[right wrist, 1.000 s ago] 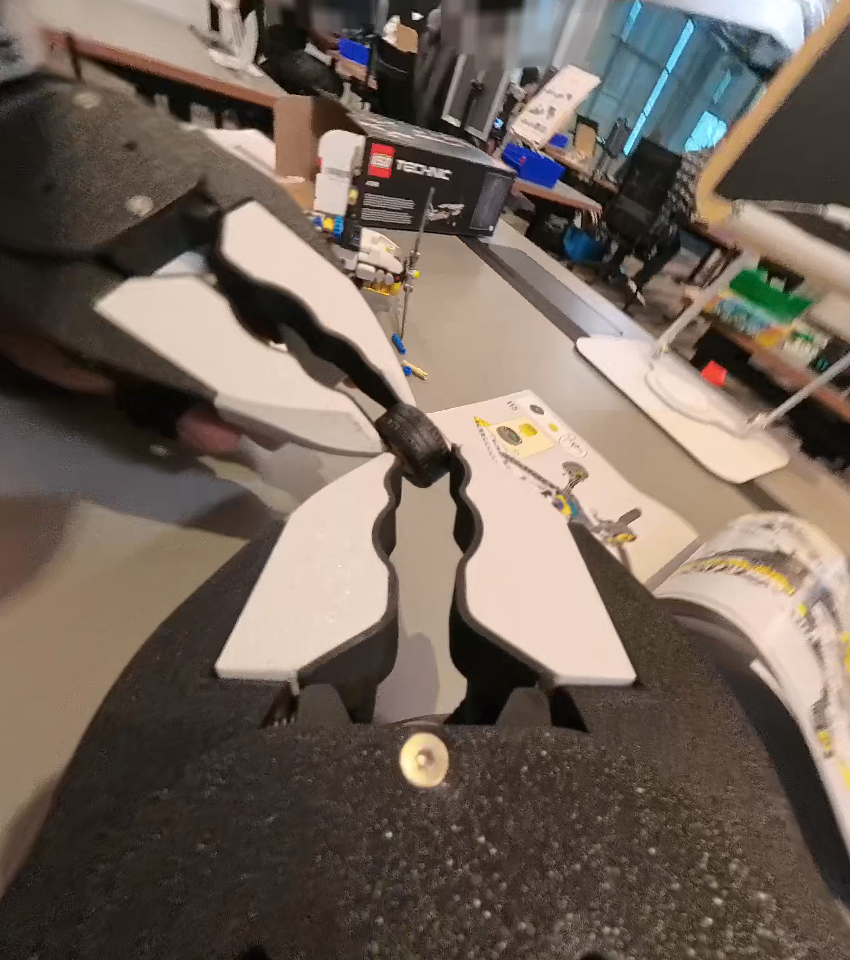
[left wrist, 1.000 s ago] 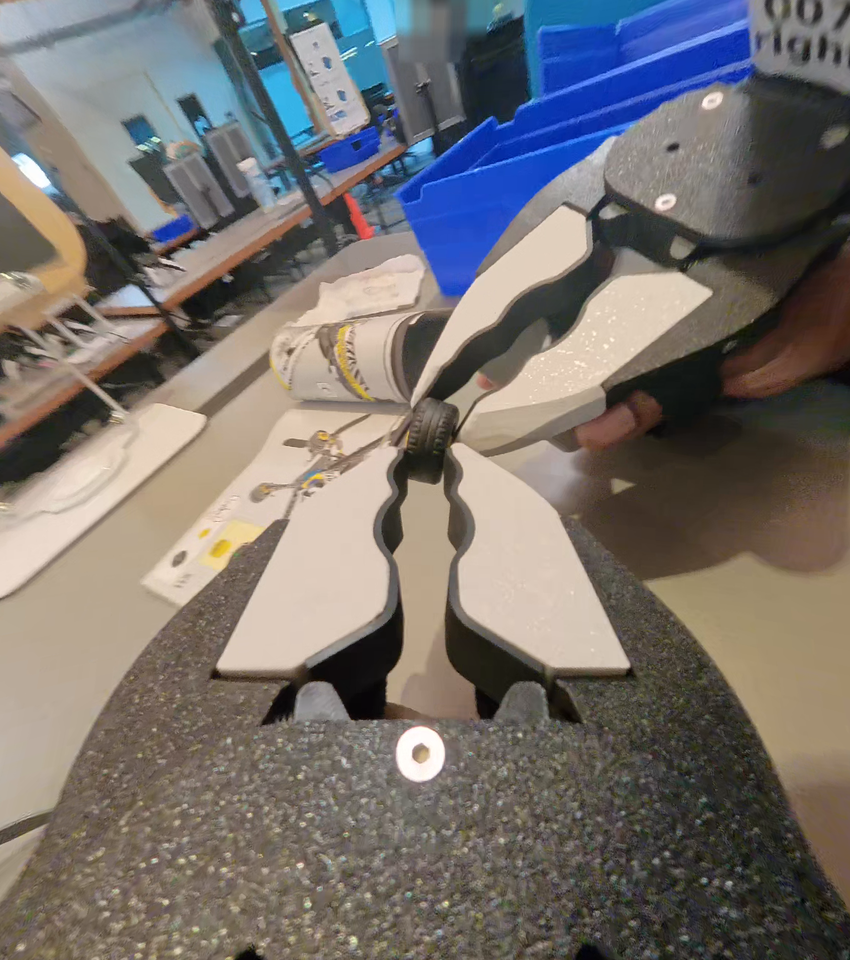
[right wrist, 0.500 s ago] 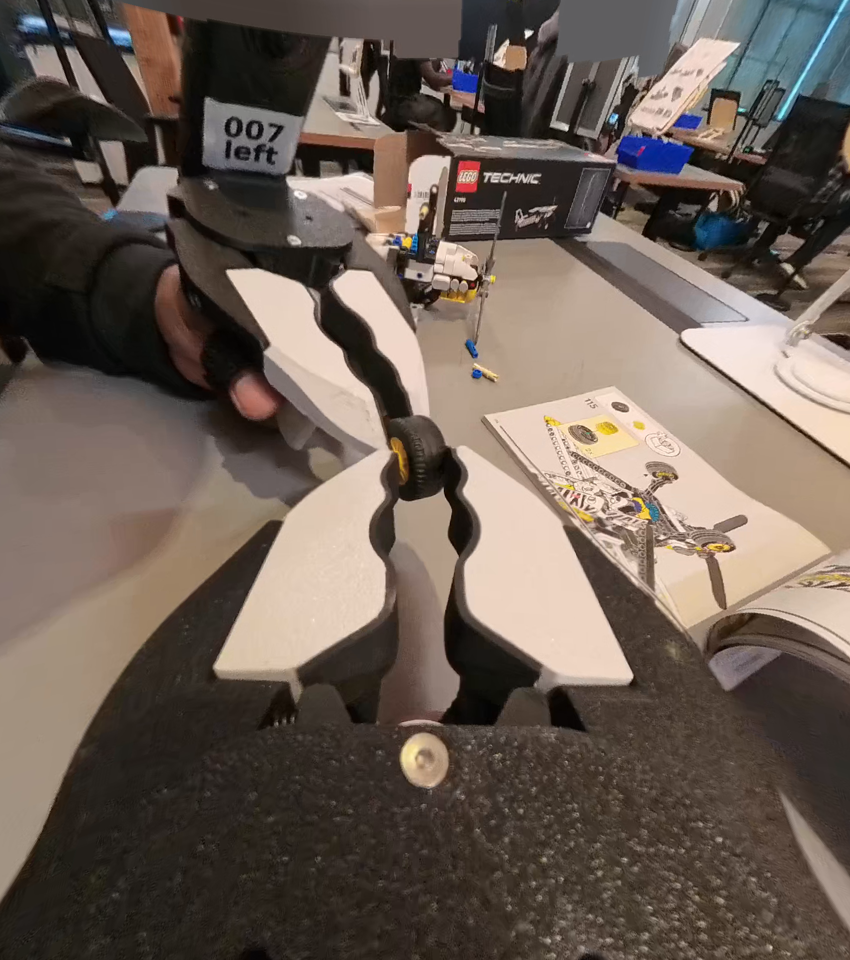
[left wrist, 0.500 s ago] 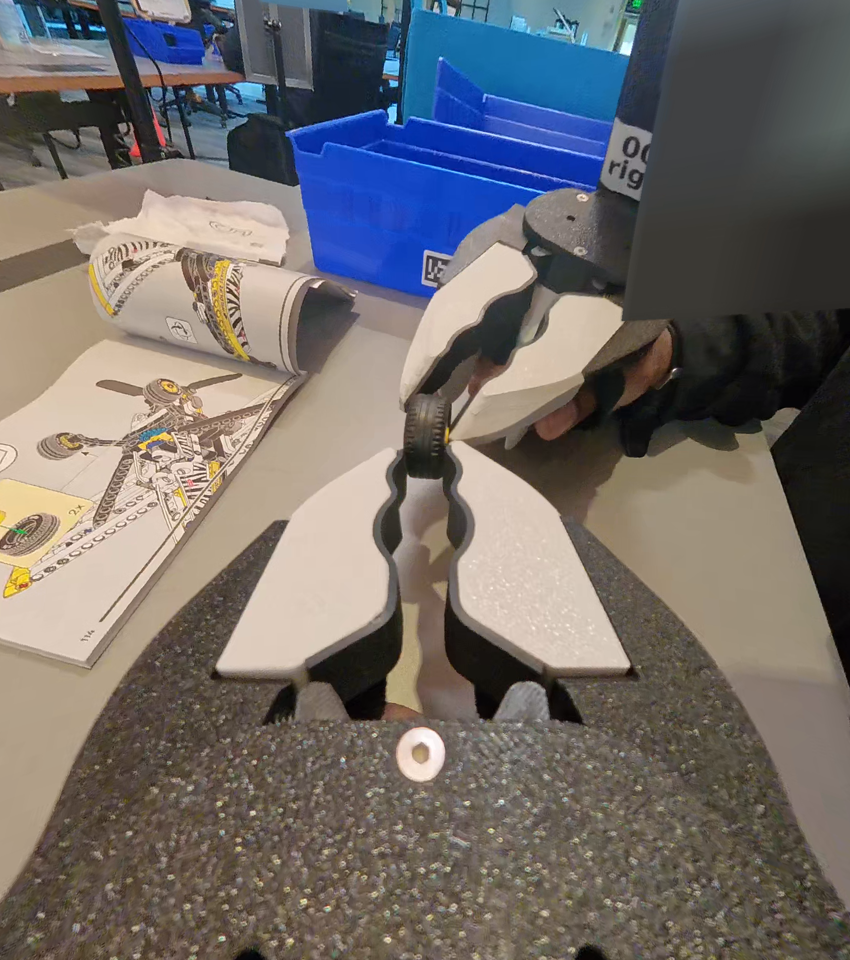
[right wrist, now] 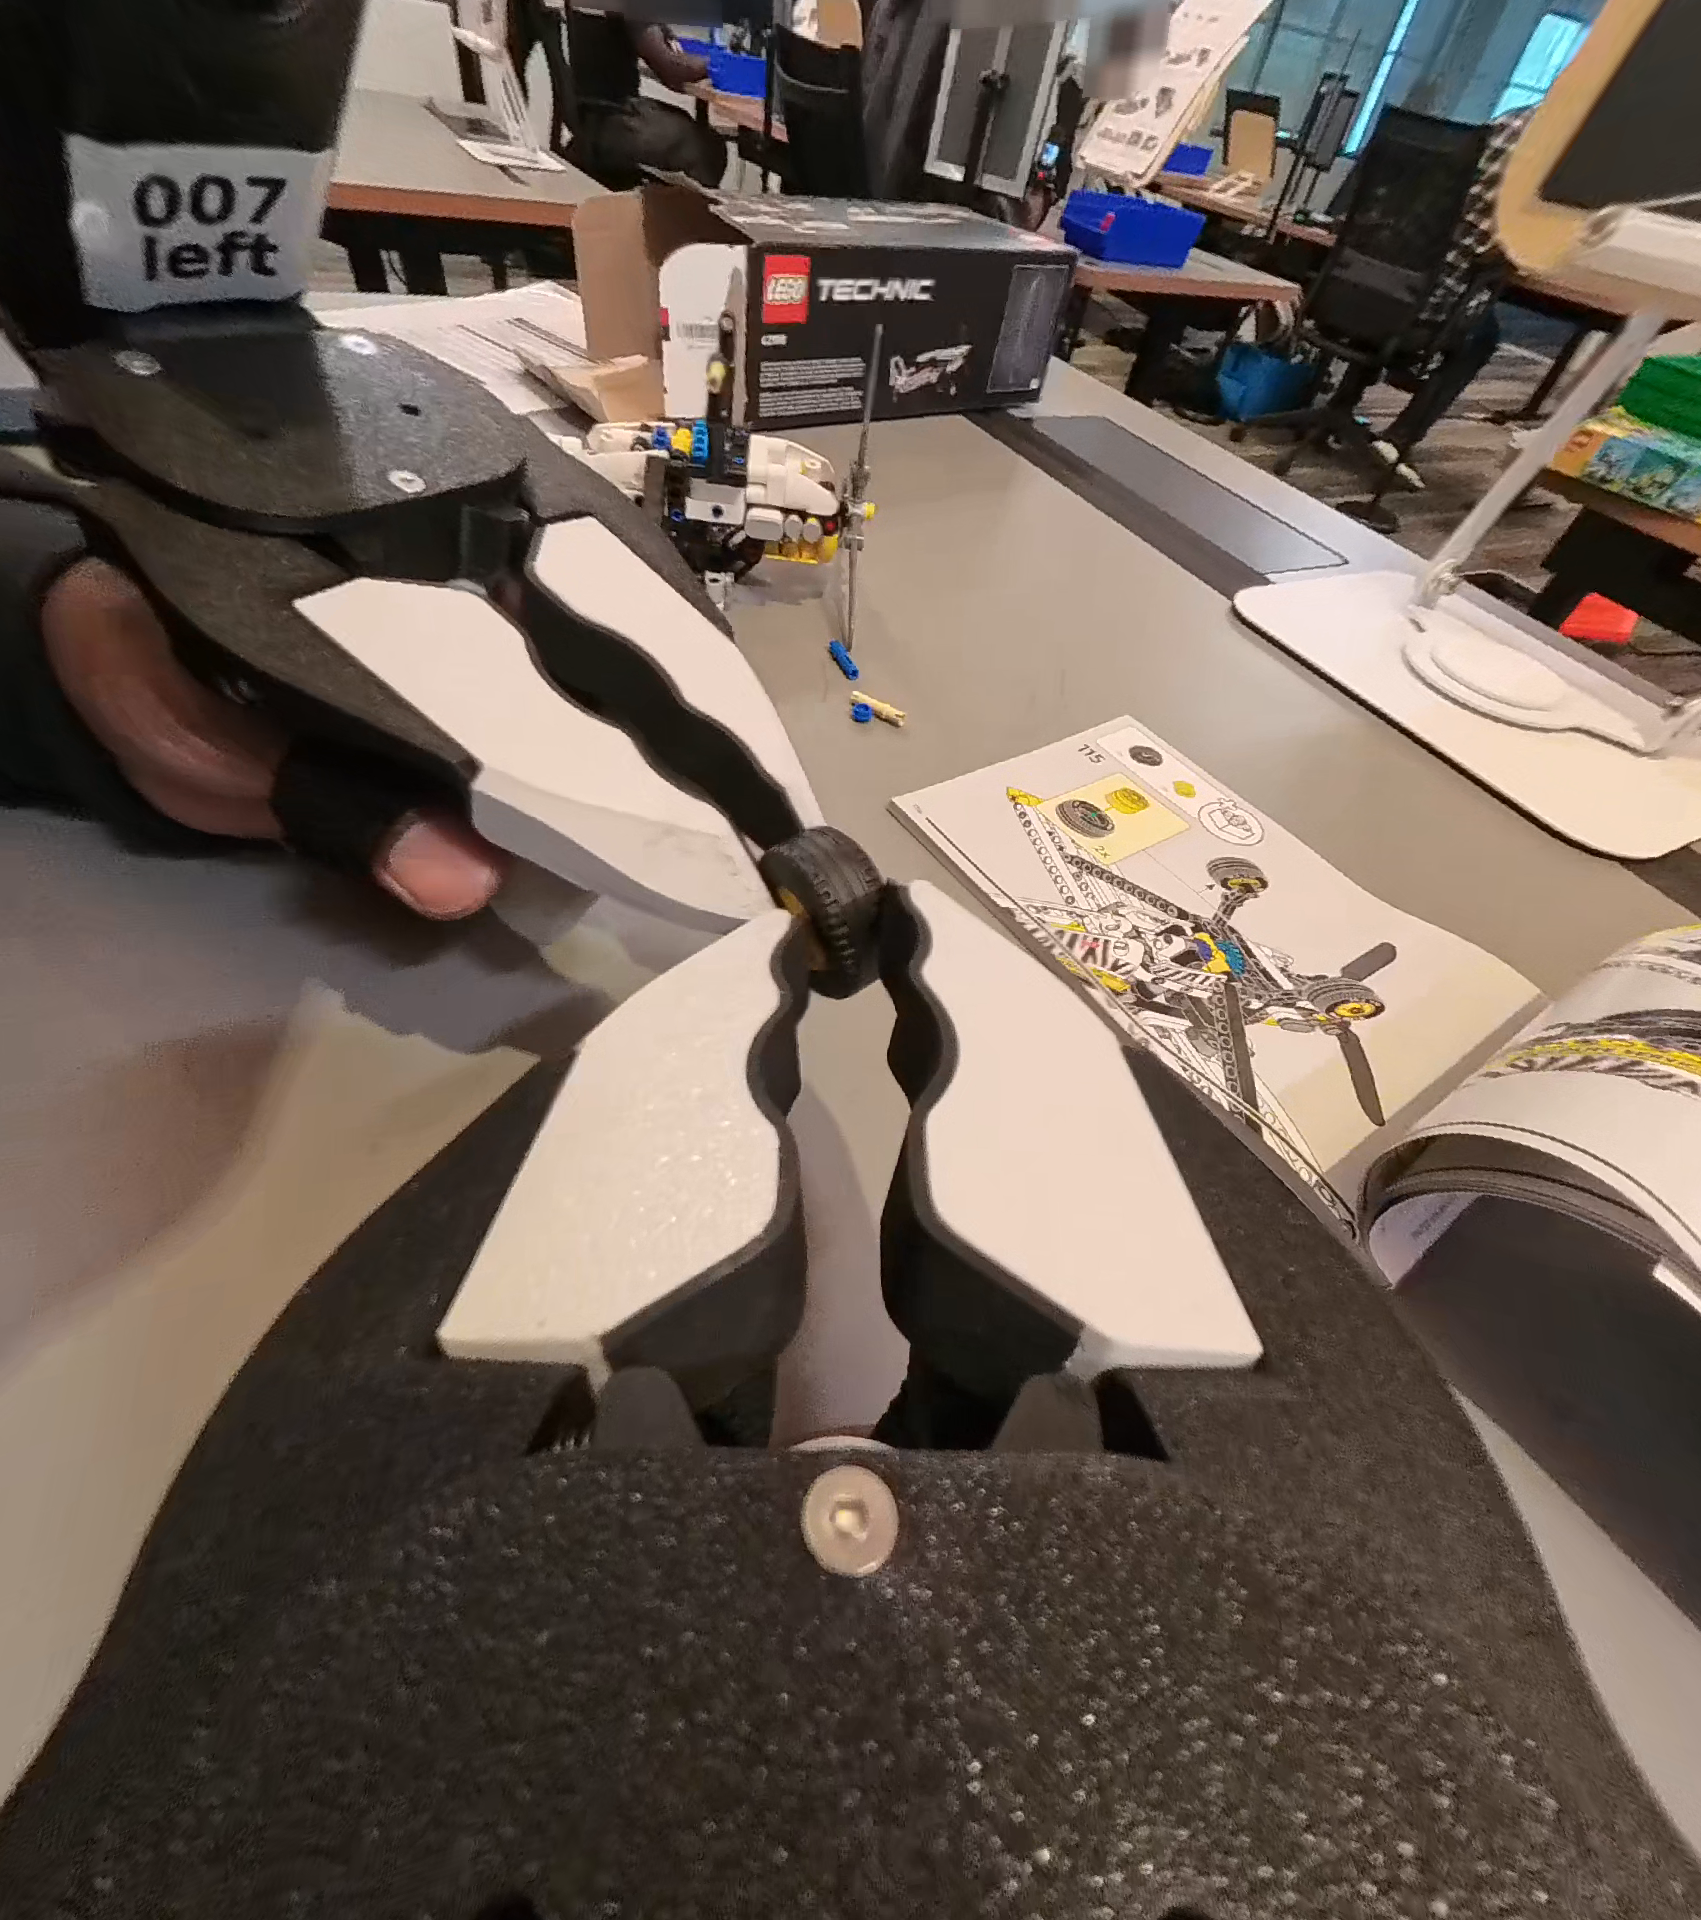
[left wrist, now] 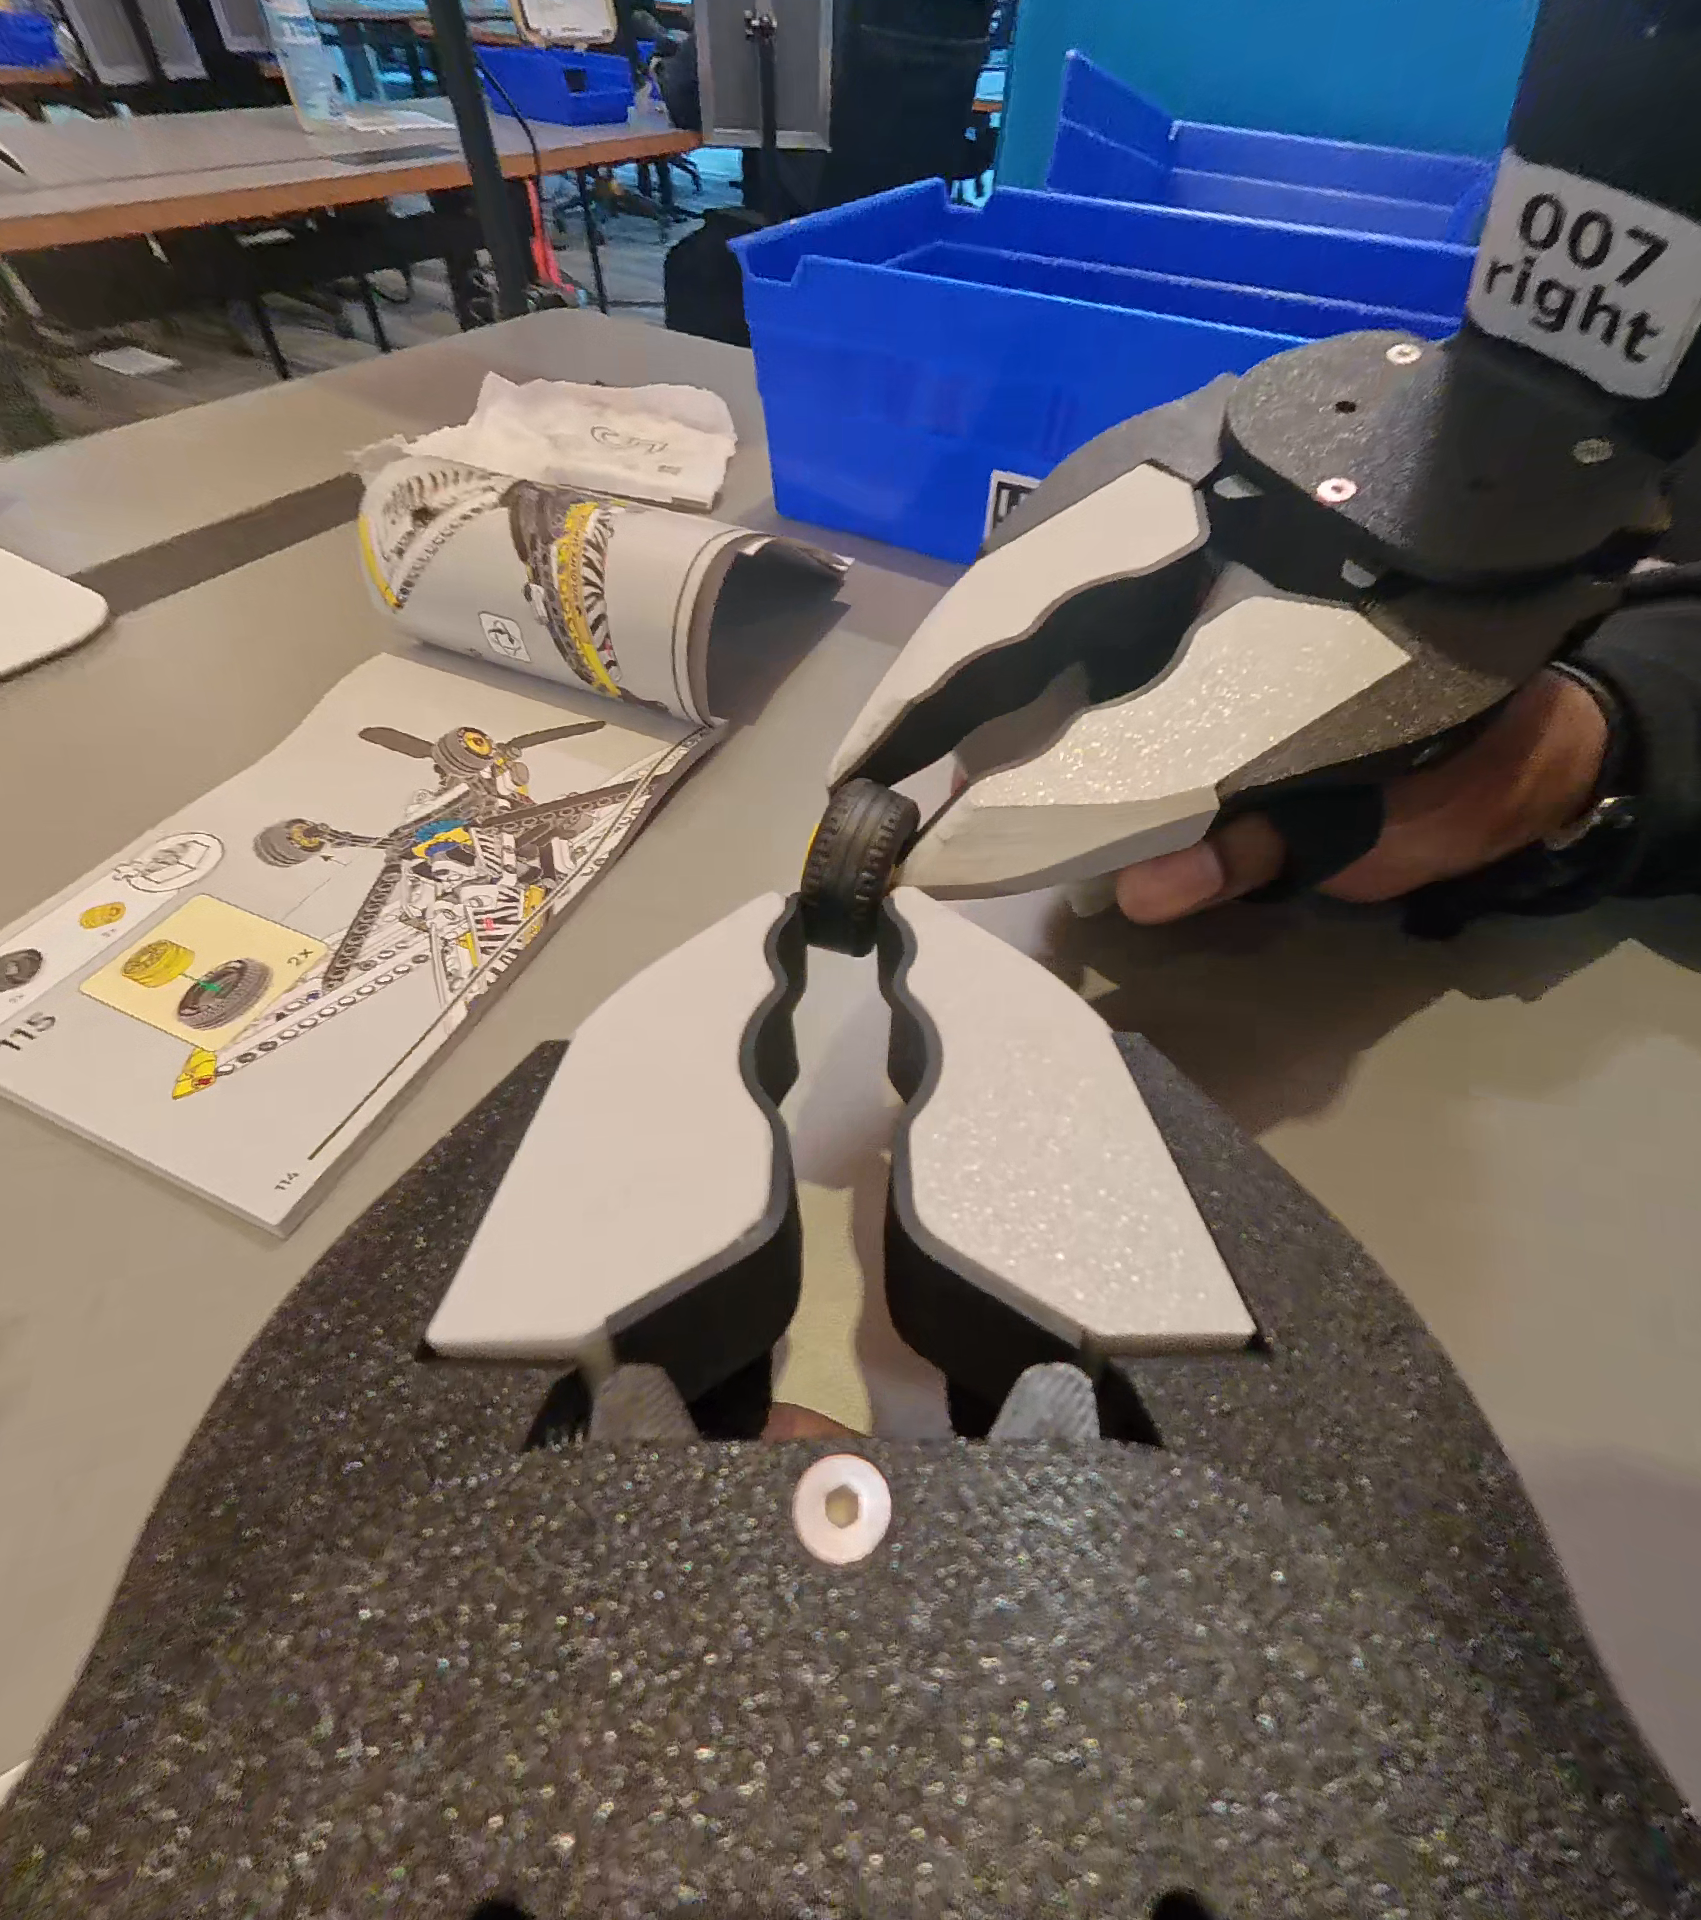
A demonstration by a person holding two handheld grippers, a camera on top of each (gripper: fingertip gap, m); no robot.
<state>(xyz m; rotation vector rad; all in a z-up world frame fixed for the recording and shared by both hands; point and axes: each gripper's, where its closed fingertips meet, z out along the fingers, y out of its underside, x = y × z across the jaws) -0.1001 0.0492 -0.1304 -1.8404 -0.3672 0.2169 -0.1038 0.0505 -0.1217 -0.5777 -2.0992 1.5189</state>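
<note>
A small black wheel with a yellow hub (left wrist: 856, 862) is held in the air between both grippers, above the grey table (left wrist: 1448, 1195). My left gripper (left wrist: 841, 920) is shut on it, with a fingertip pressed on each side face. My right gripper (left wrist: 913, 816) comes in from the upper right of the left wrist view and pinches the same wheel. In the right wrist view the wheel (right wrist: 830, 909) sits between my right gripper's (right wrist: 841, 930) pads, and the left gripper (right wrist: 784, 857) meets it from the upper left.
An open instruction booklet (left wrist: 306, 935) lies on the table to the left, its far pages curled. Blue bins (left wrist: 1033, 343) stand behind. A part-built model (right wrist: 752, 499), a black box (right wrist: 887, 322), small blue and tan pins (right wrist: 872, 707) and a white lamp base (right wrist: 1511, 707) are farther off. My two grippers' fingertips are within a few centimetres of each other.
Both grippers have swung round together with the wheel still between them. The right gripper's fingers have closed in a little on the wheel; the left grip is unchanged.
</note>
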